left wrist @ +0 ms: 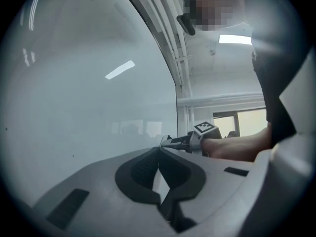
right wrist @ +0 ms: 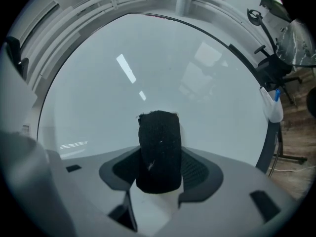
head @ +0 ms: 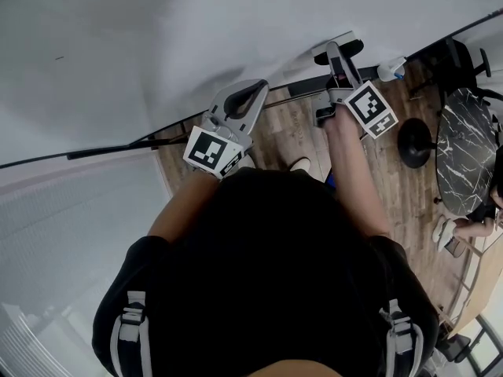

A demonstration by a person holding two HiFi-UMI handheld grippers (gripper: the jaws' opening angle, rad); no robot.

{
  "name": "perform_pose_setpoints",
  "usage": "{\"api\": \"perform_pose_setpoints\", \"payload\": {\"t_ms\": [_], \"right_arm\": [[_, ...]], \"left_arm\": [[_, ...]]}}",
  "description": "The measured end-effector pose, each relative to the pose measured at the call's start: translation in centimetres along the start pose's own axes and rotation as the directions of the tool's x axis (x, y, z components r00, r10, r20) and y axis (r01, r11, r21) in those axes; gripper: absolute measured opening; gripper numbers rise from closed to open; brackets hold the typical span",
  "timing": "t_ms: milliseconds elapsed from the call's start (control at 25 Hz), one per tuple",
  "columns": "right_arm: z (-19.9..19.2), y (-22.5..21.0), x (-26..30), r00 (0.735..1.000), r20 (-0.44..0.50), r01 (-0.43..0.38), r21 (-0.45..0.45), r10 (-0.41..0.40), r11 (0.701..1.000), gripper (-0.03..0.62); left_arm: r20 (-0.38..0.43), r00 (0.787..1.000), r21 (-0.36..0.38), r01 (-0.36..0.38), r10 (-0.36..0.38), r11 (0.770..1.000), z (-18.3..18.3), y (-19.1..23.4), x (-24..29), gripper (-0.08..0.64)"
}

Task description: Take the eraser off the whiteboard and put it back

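The whiteboard fills the space ahead of both grippers, and both point straight at it. In the right gripper view a black felt eraser stands upright against the board, with my right gripper shut on it, one pad pressing each side. From the head view that gripper is at the board's lower right with the eraser's dark end at its tip. My left gripper sits to the left, shut and holding nothing; its jaw tips meet close to the board.
A white holder with a blue marker hangs at the board's right edge. On the wooden floor to the right are an office chair, a black round base and a marble table. Someone's legs show beside that table.
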State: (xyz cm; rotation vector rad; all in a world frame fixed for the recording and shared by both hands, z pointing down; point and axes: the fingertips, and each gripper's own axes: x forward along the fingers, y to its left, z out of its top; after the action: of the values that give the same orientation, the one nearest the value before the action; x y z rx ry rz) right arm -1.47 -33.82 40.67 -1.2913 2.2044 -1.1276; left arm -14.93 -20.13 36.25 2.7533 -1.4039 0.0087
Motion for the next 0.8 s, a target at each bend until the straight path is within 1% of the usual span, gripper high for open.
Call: {"api": "perform_pose_setpoints", "payload": {"t_ms": [200,320,400,520,600,680,800], "right_arm": [[-0.1,-0.1,0.0,1.0,-0.009,0.01,-0.017,-0.01,1.0,0.221],[0.1,0.3,-0.1,1.0,-0.014,0.001,-0.039,-0.001,0.999,0.219],[0.3,1.2,-0.3,1.0,-0.017,-0.016,-0.071,0.015,0.997,0.219],[0.2,2.6,-1.0,0.999,-0.021,-0.036,-0.15,0.033,0.988,0.219],[0.1,3.6,-1.3,0.999,-0.027,-0.05,-0.21,0.045,0.976,0.219],[-0.3,4.5,-1.7,0.997,-0.041,-0.067,-0.277,0.058,0.958,0.221],[-1.2,5.6,-2.9,0.995,-0.065,-0.095,-0.386,0.076,0.918,0.221]], "left_arm": [[0.001,1.0,0.003,-0.014,0.014,1.0,0.1,0.3,-0.9,0.005],[-0.005,1.0,0.005,-0.026,0.026,1.0,0.0,0.5,-1.6,0.005],[-0.008,0.999,0.003,-0.036,0.036,0.999,-0.1,0.7,-2.0,0.005],[-0.01,0.999,-0.002,-0.05,0.05,0.999,-0.2,0.9,-3.0,0.005],[-0.009,0.998,0.0,-0.057,0.057,0.998,-0.2,1.3,-3.5,0.005],[-0.006,0.998,0.008,-0.064,0.064,0.998,-0.1,1.6,-3.9,0.005],[-0.004,0.997,0.025,-0.075,0.075,0.997,0.1,1.6,-4.7,0.005]]}}
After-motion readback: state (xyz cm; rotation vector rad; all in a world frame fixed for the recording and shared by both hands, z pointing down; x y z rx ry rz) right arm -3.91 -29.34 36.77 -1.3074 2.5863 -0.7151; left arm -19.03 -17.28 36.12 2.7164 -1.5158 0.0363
